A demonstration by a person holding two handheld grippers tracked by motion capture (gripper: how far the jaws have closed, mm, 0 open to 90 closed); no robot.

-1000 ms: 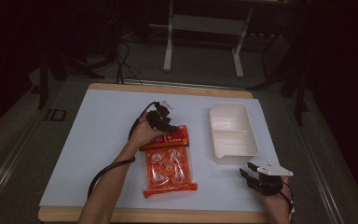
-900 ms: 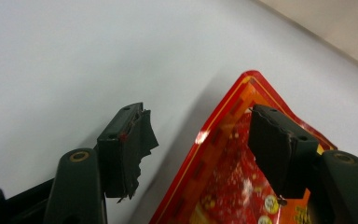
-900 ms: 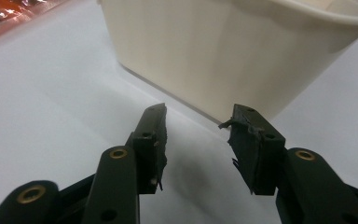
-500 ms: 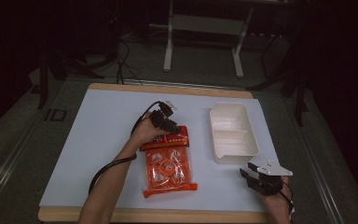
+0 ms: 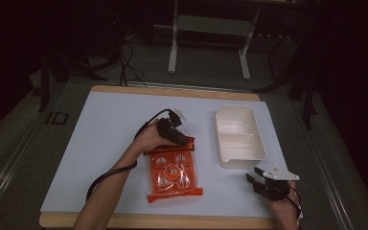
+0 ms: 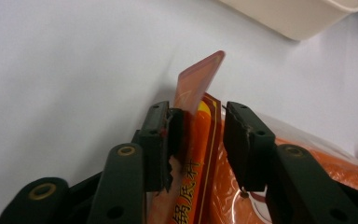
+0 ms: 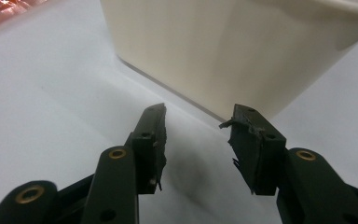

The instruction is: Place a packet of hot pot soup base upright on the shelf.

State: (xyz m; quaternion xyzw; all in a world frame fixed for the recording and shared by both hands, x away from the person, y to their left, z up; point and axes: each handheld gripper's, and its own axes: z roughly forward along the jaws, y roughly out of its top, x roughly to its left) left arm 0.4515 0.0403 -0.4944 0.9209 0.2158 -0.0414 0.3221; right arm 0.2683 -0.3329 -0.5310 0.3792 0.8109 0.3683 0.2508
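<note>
Near the middle of the white mat (image 5: 100, 143), the orange snack packet (image 5: 172, 175) lies flat with its far edge lifted between the jaws of the left gripper (image 6: 198, 133). Those jaws have just been closing on that sealed edge, yet a gap shows on one side, so the hold looks partial. Lifting now could let the slick film slide out or tear. At the near corner, the right gripper (image 7: 198, 140) hovers, jaws apart and empty, just before the cream tray (image 5: 239, 136).
</note>
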